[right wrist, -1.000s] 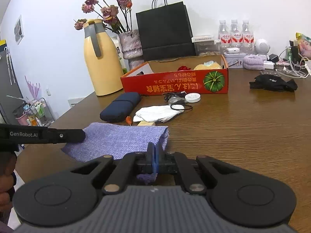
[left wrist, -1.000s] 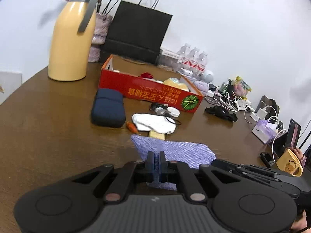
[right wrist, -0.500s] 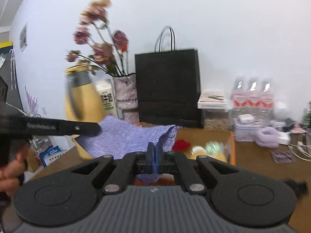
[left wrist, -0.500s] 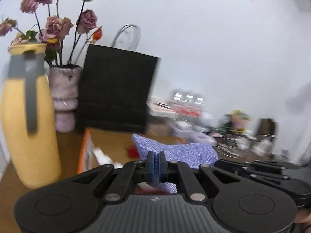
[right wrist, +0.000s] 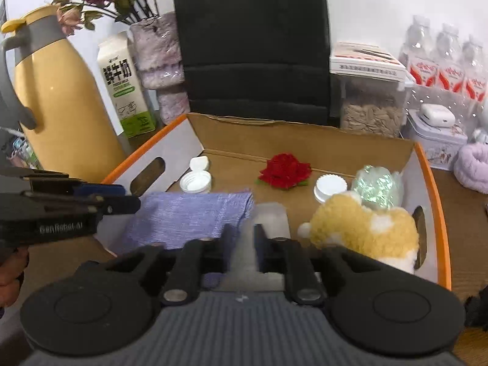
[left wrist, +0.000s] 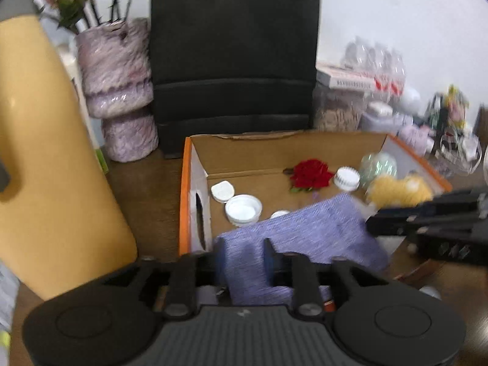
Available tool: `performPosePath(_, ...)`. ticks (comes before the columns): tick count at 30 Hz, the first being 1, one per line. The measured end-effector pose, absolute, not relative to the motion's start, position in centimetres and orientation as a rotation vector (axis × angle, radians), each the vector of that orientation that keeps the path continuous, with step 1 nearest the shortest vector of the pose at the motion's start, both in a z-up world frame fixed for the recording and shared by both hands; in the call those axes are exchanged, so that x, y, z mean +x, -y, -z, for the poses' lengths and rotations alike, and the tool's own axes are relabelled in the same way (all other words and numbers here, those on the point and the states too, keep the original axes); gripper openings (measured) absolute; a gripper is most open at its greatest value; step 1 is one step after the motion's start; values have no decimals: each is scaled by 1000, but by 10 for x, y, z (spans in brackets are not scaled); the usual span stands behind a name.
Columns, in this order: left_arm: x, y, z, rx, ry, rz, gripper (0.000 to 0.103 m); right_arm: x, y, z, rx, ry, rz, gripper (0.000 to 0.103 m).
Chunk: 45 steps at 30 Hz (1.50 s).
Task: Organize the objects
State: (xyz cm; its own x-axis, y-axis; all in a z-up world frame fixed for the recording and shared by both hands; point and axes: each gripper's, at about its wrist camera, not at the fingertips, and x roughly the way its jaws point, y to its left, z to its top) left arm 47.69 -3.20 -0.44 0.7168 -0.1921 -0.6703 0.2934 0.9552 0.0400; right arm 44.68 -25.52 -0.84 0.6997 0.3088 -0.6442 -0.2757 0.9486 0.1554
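Water bottles (right wrist: 448, 61): three
White caps (right wrist: 331, 186): three
Red fabric rose (right wrist: 285, 170): one
Purple cloth (right wrist: 189, 216): one
Grippers (right wrist: 241, 239): two

Both wrist views look closely down, side by side, into the cardboard box (left wrist: 274, 143).

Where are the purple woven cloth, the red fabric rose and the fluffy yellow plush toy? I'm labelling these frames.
purple woven cloth (right wrist: 189, 213), right wrist view, middle of the fabric.
red fabric rose (right wrist: 285, 170), right wrist view, petal centre.
fluffy yellow plush toy (right wrist: 363, 225), right wrist view, body.
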Motion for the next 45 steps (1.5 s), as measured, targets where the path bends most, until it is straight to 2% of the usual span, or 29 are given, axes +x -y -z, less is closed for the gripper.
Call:
performPosePath(1,475,34,8,165,-723,266,39,443,259,8,59,-719,-314,36)
performPosePath(3,470,34,12,165,-736,243,15,437,263,8,72,-718,-295,37)
performPosePath(5,466,29,14,104,-778,225,4,426,268,10,65,-720,-274,39)
performPosePath(9,437,29,14,86,-749,212,3,402,272,15,-2,-699,-207,50)
performPosePath(10,433,30,13,84,-745,215,4,398,274,15,9,-695,-204,50)
performPosePath(13,418,28,9,109,-726,200,12,385,280,6,33,-697,-207,54)
performPosePath(15,402,23,-3,94,-676,173,35,368,280,-9,25,-660,-205,57)
performPosePath(16,387,18,-14,66,-645,177,38,357,280,-18,16,-635,-209,60)
performPosePath(18,356,10,-34,20,-595,199,58,327,279,-34,-16,-574,-221,81)
performPosePath(21,287,2,-54,-34,-512,227,76,265,275,-44,-56,-495,-236,87)
performPosePath(22,257,0,-55,-45,-485,247,78,245,274,-43,-53,-483,-241,89)
performPosePath(24,209,2,-52,-48,-459,242,79,203,273,-36,-42,-450,-254,101)
performPosePath(28,105,-5,-31,-56,-415,281,91,117,282,-4,-23,-465,-206,101)
performPosePath(31,71,-17,-15,-38,-498,303,91,63,304,11,72,-534,-217,101)
performPosePath(34,63,-32,-7,-30,-536,219,90,38,319,8,38,-542,-163,101)
performPosePath(37,68,-33,-14,-68,-498,200,91,35,320,-9,26,-465,-87,101)
performPosePath(41,88,-20,-16,-68,-478,177,91,49,309,-13,24,-433,-104,101)
performPosePath(45,123,-15,0,-33,-554,164,91,80,297,1,-8,-473,-129,98)
